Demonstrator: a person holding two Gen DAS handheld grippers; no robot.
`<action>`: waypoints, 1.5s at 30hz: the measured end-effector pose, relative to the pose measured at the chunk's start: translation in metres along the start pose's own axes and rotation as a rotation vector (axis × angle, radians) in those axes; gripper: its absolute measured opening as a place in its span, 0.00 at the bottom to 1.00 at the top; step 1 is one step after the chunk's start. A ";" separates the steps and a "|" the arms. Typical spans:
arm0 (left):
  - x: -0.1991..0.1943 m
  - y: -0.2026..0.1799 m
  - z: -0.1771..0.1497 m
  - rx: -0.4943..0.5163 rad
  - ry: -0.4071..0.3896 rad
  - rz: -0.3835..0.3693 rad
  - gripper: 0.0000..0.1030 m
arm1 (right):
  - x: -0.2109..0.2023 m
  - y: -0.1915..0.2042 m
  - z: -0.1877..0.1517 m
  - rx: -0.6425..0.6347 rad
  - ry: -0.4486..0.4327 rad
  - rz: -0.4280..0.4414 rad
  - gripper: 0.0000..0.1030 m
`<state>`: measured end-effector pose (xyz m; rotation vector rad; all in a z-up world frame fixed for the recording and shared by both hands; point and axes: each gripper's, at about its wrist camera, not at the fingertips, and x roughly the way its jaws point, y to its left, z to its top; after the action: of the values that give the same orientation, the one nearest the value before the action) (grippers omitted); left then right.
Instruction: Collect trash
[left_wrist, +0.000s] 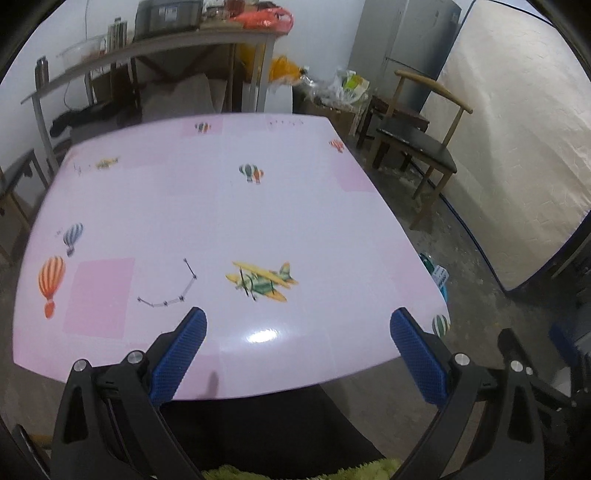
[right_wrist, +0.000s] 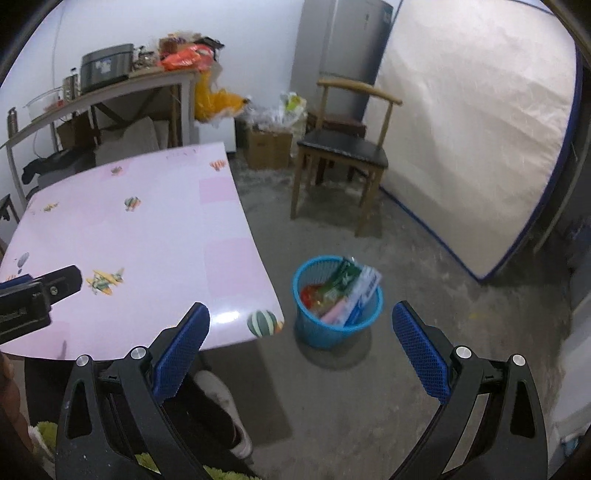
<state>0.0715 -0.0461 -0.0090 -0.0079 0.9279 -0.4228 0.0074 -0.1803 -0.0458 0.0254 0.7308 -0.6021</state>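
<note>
Both grippers, left (left_wrist: 297, 325) and right (right_wrist: 301, 319), we find with jaws wide and empty. Trash (right_wrist: 341, 291) sits in the blue basket (right_wrist: 332, 332) on the floor (just beside the pink worktop (right_wrist: 147, 221)).

Dim room, glare on table (left_wrist: 263, 335), fisheye-bent edges, slight blur

Wrappers (right_wrist: 341, 291) in blue basket (right_wrist: 314, 332), floor

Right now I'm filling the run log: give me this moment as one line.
left gripper: open, empty, over table | right gripper: open, empty | bin: on floor beside table, wrappers inside | tabletop: no trash seen
</note>
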 end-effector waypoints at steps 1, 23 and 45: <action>-0.001 -0.001 -0.001 0.001 0.001 -0.001 0.95 | 0.001 0.001 -0.001 0.004 0.012 0.002 0.93; 0.000 -0.033 -0.012 0.099 0.039 -0.015 0.95 | 0.003 -0.013 -0.008 0.056 0.056 0.019 0.93; -0.007 -0.039 -0.005 0.122 0.002 0.023 0.95 | 0.001 -0.015 -0.004 0.057 0.048 0.031 0.93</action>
<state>0.0501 -0.0783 0.0002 0.1142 0.9023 -0.4575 -0.0024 -0.1923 -0.0469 0.1034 0.7586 -0.5945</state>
